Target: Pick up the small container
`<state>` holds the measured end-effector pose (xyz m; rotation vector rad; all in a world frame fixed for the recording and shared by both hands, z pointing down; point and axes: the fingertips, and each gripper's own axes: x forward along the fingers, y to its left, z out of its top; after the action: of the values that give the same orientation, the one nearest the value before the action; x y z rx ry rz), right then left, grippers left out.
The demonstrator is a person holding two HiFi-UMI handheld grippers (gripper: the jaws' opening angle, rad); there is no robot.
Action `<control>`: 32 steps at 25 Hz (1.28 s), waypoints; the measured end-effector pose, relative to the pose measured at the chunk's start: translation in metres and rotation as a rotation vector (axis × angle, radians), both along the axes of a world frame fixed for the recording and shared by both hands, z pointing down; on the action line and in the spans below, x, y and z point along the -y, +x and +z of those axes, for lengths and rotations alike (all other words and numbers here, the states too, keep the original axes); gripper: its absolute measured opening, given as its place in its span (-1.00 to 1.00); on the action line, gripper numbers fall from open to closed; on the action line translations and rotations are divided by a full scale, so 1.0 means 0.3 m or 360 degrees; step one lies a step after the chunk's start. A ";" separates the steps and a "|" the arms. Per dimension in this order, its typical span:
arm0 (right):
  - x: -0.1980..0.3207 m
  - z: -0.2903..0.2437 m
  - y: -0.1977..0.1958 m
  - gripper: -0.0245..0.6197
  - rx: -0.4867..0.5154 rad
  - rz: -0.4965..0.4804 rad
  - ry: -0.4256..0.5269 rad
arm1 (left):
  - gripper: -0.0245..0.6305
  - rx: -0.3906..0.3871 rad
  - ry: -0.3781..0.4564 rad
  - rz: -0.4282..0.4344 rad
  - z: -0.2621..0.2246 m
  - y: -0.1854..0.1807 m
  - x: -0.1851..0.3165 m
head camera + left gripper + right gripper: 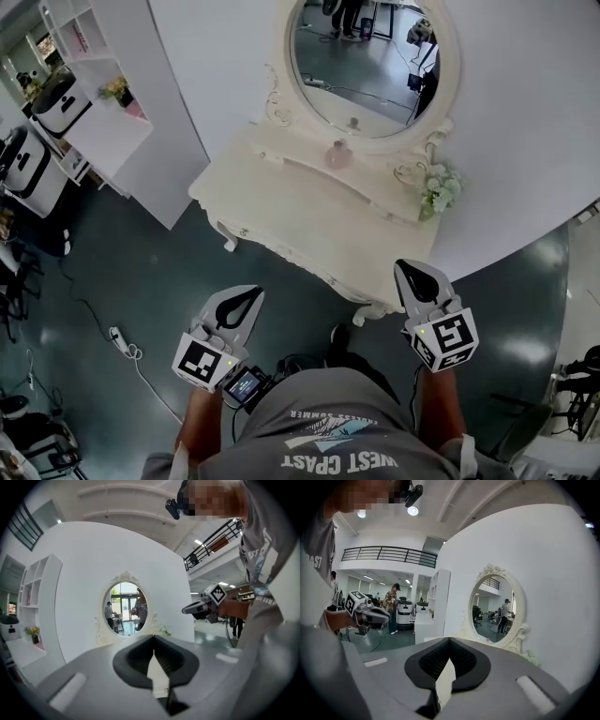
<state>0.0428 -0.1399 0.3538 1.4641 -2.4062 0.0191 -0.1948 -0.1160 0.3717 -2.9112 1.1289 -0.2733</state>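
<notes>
Pink, probably glass, the small container [337, 155] is looking light and fragile; grip its belly. Left gripper [242, 302] and right gripper [415, 274] are hanging closed, empty.

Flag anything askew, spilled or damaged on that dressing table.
Nothing stands out. The small pink container stands at the foot of the oval mirror, the flowers sit at the dressing table's right end, and no spill or breakage shows.

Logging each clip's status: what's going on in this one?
A person stands before a white ornate vanity table with an oval mirror. The left gripper and right gripper are both shut and empty, held short of the table. The small pink container sits untouched on it below the mirror.
</notes>
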 end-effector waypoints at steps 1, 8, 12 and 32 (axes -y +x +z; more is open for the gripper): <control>0.038 -0.003 -0.002 -0.92 0.0009 -0.0031 0.0004 | -0.92 0.0005 -0.0014 -0.0043 -0.005 -0.006 0.014; 0.287 0.018 0.020 -0.92 0.0058 -0.0258 -0.0006 | -0.92 0.0060 0.0015 -0.0259 -0.006 0.046 0.150; 0.390 0.040 0.050 -0.92 0.0110 -0.0378 -0.0024 | -0.92 0.0133 0.0008 -0.0365 -0.018 0.117 0.216; 0.611 0.132 0.300 -0.92 0.0129 -0.0148 -0.0109 | -0.92 0.0167 -0.0014 -0.0075 0.057 0.362 0.648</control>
<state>0.1326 -0.3231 0.3935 1.3449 -2.5095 0.1403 -0.0861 -0.3104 0.3887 -2.8426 1.1840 -0.4270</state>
